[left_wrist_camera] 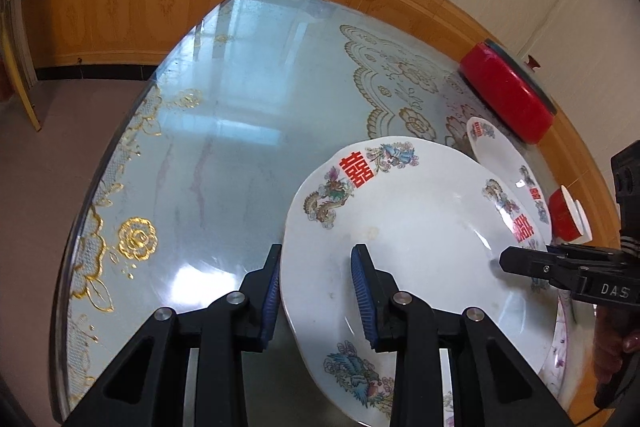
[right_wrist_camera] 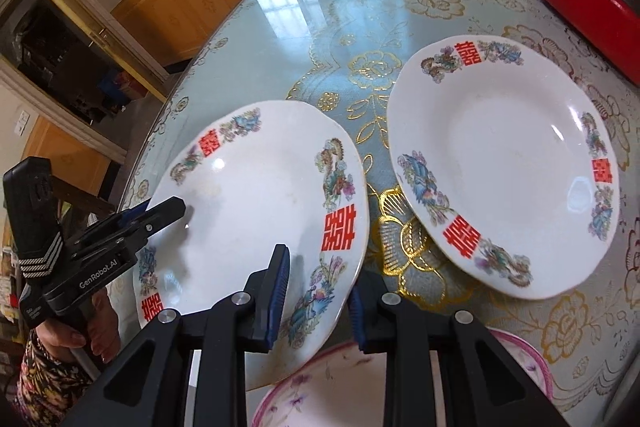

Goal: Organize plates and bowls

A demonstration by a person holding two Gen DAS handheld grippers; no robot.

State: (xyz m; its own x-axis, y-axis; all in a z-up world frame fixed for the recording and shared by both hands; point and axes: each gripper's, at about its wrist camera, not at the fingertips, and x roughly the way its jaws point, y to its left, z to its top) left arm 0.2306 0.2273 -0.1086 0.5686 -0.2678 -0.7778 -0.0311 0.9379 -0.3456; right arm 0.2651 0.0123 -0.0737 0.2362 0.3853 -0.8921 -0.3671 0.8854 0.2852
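A white plate point(left_wrist_camera: 412, 227) with red characters and dragon-and-bird prints hangs tilted above the table, held by both grippers at opposite rims. My left gripper point(left_wrist_camera: 317, 251) is shut on its near rim, one blue pad on top and one beneath. In the right wrist view my right gripper point(right_wrist_camera: 318, 271) is shut on the same plate point(right_wrist_camera: 248, 211), while the left gripper point(right_wrist_camera: 176, 207) pinches the far rim. The right gripper point(left_wrist_camera: 506, 261) shows at the plate's right edge. A second matching plate point(right_wrist_camera: 504, 167) lies on the table, partly hidden behind the held plate point(left_wrist_camera: 500, 155).
A pink-flowered bowl point(right_wrist_camera: 340, 379) sits under the held plate. A small red bowl point(left_wrist_camera: 564, 215) and a big red pot point(left_wrist_camera: 508, 95) stand at the table's right edge. The glass-topped round table point(left_wrist_camera: 224, 131) spreads left. A hand point(right_wrist_camera: 80, 339) grips the left handle.
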